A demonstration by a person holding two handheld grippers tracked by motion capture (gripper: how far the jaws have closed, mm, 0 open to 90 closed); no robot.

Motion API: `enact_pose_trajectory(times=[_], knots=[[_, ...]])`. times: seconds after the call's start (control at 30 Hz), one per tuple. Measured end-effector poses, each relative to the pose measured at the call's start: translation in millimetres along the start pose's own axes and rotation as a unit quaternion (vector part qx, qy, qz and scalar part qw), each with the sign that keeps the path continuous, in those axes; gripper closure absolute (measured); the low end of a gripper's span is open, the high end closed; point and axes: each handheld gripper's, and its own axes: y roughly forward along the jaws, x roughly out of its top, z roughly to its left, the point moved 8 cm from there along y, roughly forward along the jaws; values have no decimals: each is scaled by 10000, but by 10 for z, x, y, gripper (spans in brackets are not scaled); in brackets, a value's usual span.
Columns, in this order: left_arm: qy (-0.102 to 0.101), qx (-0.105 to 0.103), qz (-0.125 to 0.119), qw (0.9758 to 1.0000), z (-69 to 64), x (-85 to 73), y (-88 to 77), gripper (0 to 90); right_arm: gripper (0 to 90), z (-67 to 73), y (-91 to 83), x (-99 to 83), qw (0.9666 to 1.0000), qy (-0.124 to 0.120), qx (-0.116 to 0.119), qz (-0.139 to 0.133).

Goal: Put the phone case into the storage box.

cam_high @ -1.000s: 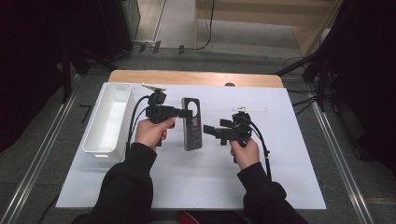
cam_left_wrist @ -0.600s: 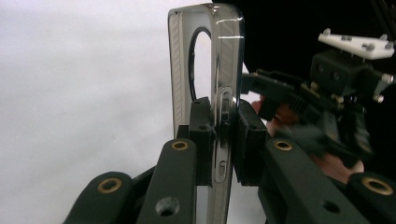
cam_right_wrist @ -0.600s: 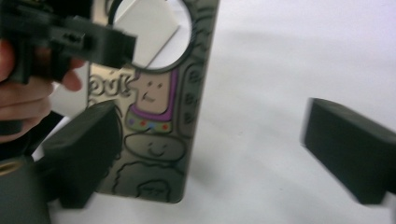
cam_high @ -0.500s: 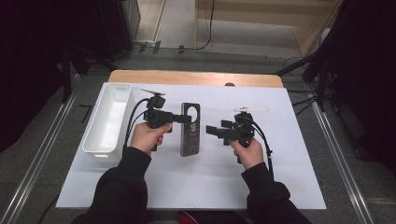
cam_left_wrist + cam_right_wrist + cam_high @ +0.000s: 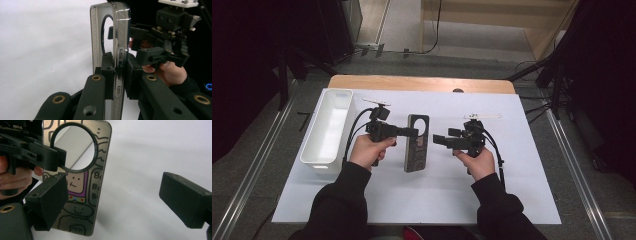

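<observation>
Since the earlier frame our right hand-held gripper (image 5: 439, 139) drew back off the phone case (image 5: 417, 142), jaws closing slightly yet spread, empty. Left hand-held gripper (image 5: 412, 132) pinches the case's edge, holding it between both above the surface (image 5: 522, 165).

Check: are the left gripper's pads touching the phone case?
Touching. In the left gripper view, both pads of the left gripper press on the phone case edge, no gap on either side.
</observation>
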Motion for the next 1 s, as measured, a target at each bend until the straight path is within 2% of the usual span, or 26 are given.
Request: enact_pose_trajectory(times=[0.13,0.47,0.8,0.87,1.0], knots=[[119,-40,33,9999,-35,-20,4,798,75,13,6,26,10000,-18,46,-35],[240,-191,113,9995,-71,-97,15,798,76,46,23,147,9998,-166,58,-85],[400,-337,198,9984,-128,-139,32,797,78,65,94,158,9997,-211,145,-38],[407,-399,205,9982,-140,-146,32,797,151,70,95,159,9996,-236,151,-24],[469,-466,206,9976,-160,-157,32,797,152,79,104,159,9993,-288,223,-32]])
